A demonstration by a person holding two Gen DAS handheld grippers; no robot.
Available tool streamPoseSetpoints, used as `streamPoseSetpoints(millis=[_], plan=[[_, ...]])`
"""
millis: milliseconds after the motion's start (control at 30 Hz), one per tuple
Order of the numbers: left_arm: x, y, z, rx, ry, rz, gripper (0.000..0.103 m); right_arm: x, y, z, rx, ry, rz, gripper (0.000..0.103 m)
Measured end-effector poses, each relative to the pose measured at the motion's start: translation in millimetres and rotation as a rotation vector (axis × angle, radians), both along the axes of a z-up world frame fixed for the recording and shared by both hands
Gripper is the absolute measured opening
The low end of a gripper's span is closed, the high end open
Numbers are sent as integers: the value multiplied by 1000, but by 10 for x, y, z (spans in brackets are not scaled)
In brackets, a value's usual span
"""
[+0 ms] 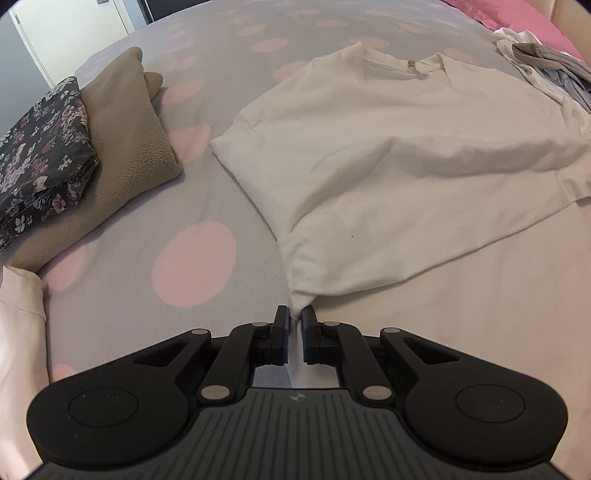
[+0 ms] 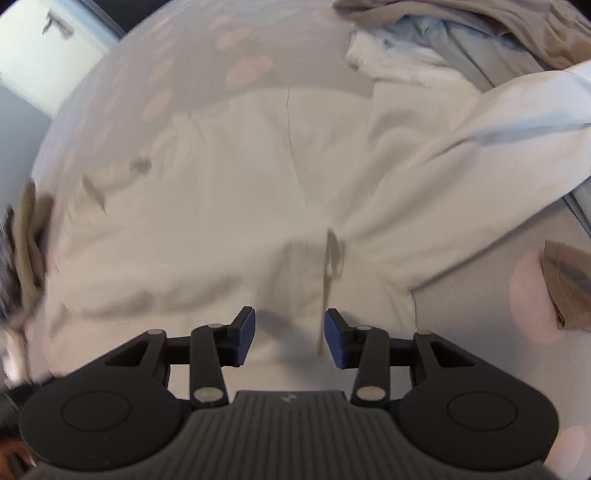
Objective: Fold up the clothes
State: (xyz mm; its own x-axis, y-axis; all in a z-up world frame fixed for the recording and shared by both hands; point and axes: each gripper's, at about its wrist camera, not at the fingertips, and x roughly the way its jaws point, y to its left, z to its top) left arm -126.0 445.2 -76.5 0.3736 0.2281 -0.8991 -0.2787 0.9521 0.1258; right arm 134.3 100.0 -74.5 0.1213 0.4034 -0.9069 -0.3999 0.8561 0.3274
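Pinching a bunched corner of the white T-shirt (image 1: 388, 155), the left gripper (image 1: 294, 325) has its jaws clenched on the fabric — a thin peak of cloth rises between the blue pads (image 1: 283, 332). From that near corner the shirt fans out across the bed (image 1: 129, 258), collar at the far side, one sleeve pointing left. The bedspread is grey with pale pink dots.

Left of the shirt, well apart: a folded tan fleece (image 1: 125, 147) with a folded dark floral garment (image 1: 40, 155) lying on its left part. A pale pink garment (image 1: 18, 332) lies at the near left edge. Far right, a loose heap of clothes (image 1: 546, 66) touches the shirt's far shoulder.

Right wrist view is blurred. The right gripper (image 2: 290, 338) hangs over the white T-shirt (image 2: 240, 203) with jaws released — pads apart, with shirt cloth seen in the gap; whether they touch it I cannot tell. A sleeve (image 2: 498, 147) stretches to the far right, toward the unfolded pile (image 2: 461, 33).
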Motion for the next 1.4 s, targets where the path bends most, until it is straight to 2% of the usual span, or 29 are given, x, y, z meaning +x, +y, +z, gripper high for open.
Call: streamPoseSetpoints(millis=[67, 133, 167, 300, 400, 500, 600, 767, 867, 900, 1033, 1167, 1200, 1300, 1400], plan=[[-4, 9, 8, -6, -1, 3, 5, -85, 39, -102, -32, 3, 38, 44], [0, 0, 17, -7, 0, 6, 5, -112, 49, -118, -22, 8, 40, 20], [2, -5, 21, -7, 0, 9, 5, -113, 48, -98, -10, 7, 32, 4], [6, -16, 24, -8, 0, 16, 5, -115, 38, 158, 62, -36, 17, 2], [6, -22, 30, -9, -1, 18, 5, -174, 0, 348, 125, 0, 51, 2], [7, -14, 31, -13, -1, 21, 5, -283, -82, 368, 71, 10, 93, 2], [10, -12, 28, -13, 0, 21, 5, -376, -207, 221, -21, 27, 130, 2], [18, -19, 16, -8, 6, 24, 5, -480, -379, -7, -94, 79, 178, 2], [20, -25, 5, -1, 10, 23, 5, -487, -405, -132, -215, 61, 194, 9], [19, -26, 4, 0, 10, 22, 5, -461, -439, -145, -221, 56, 175, 9], [18, -33, -14, 7, 13, 22, 5, -269, -570, 21, -125, -14, 80, 11], [41, -44, -35, 14, 22, 22, 5, -57, -600, 196, 6, -94, 0, 29], [46, -46, -40, 15, 24, 22, 5, -5, -576, 223, 29, -110, -16, 29], [46, -46, -51, 17, 25, 20, 5, 123, -469, 195, 59, -118, -40, 29], [41, -42, -62, 16, 25, 19, 5, 240, -401, 80, 47, -114, -49, 29]])
